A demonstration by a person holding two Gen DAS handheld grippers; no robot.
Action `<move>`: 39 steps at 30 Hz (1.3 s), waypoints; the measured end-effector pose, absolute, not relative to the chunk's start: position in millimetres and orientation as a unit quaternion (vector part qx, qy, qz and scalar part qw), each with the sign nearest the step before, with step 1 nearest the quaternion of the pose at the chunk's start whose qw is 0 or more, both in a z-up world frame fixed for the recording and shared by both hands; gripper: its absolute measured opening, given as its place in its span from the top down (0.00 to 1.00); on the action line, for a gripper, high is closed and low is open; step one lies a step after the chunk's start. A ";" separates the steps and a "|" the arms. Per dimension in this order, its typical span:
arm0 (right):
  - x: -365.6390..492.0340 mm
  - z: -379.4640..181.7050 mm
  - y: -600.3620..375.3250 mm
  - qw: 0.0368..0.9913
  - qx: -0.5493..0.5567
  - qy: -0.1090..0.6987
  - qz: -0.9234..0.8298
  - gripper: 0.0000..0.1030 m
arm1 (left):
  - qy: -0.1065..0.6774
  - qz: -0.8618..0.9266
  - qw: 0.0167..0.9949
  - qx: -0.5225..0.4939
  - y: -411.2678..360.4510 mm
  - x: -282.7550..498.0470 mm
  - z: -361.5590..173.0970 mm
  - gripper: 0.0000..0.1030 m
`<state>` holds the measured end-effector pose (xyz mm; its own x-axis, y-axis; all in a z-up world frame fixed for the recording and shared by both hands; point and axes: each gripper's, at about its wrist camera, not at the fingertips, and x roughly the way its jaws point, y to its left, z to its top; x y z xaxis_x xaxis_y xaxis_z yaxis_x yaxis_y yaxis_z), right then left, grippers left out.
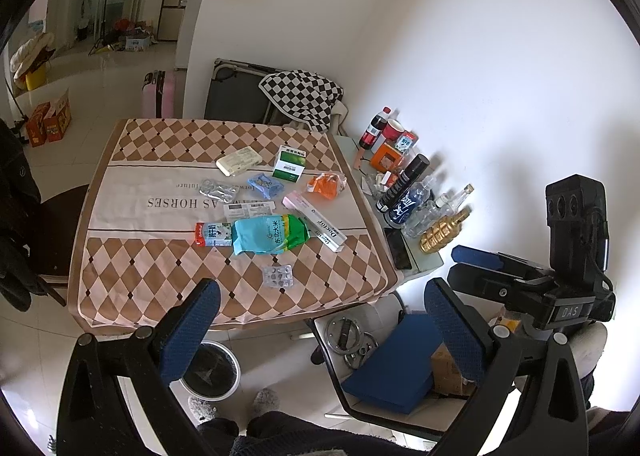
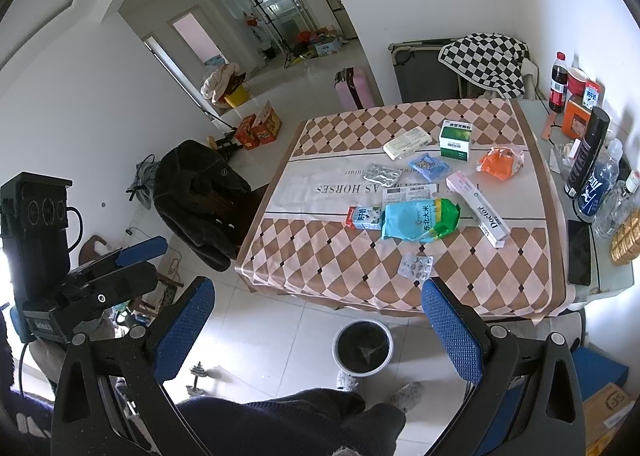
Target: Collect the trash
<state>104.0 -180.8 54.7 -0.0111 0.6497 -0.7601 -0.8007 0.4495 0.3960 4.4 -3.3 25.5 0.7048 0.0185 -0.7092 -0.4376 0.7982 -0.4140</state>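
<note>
Both grippers are hovering short of the table, fingers spread wide and gripping nothing: the left gripper [image 1: 320, 336] is filling the bottom of the left wrist view, the right gripper [image 2: 320, 332] the bottom of the right wrist view. Each camera is also catching the other tool at the frame edge — at the right edge in the left view, at the left edge in the right view.

Just behind the fingers, low in both frames, one round bin [image 2: 363, 348] with a dark liner is sitting on the tiled floor in front of the table's near edge, open floor around it.

On the diamond-patterned tablecloth [image 1: 160, 256], the trash is lying spread over the middle, ten pieces counted: nearest, one pill blister [image 1: 277, 275] alone close to the near edge; then one teal and green rice bag [image 1: 270, 234] with one small milk carton [image 1: 213, 234] touching its left end and one long "Doctor" box [image 1: 322, 230] to its right; one white printed slip [image 1: 249, 210] just beyond the bag; further up, one pink box [image 1: 298, 202], one foil packet [image 1: 219, 190], one blue wrapper [image 1: 265, 184], one orange wrapper [image 1: 326, 184]; farthest, one green and white box [image 1: 289, 164] and one cream flat pack [image 1: 239, 161]. The cloth's near and left margins are lying bare.

Only the right view is showing the dark coat draped over a chair [image 2: 200, 192] at centre left; only the left view is showing a blue box [image 1: 394, 368] at lower right
</note>
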 end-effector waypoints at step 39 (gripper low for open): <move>142.1 5.0 -137.1 0.773 -0.038 0.516 0.366 0.00 | 0.417 0.247 0.840 -0.243 52.2 46.1 -59.9 0.00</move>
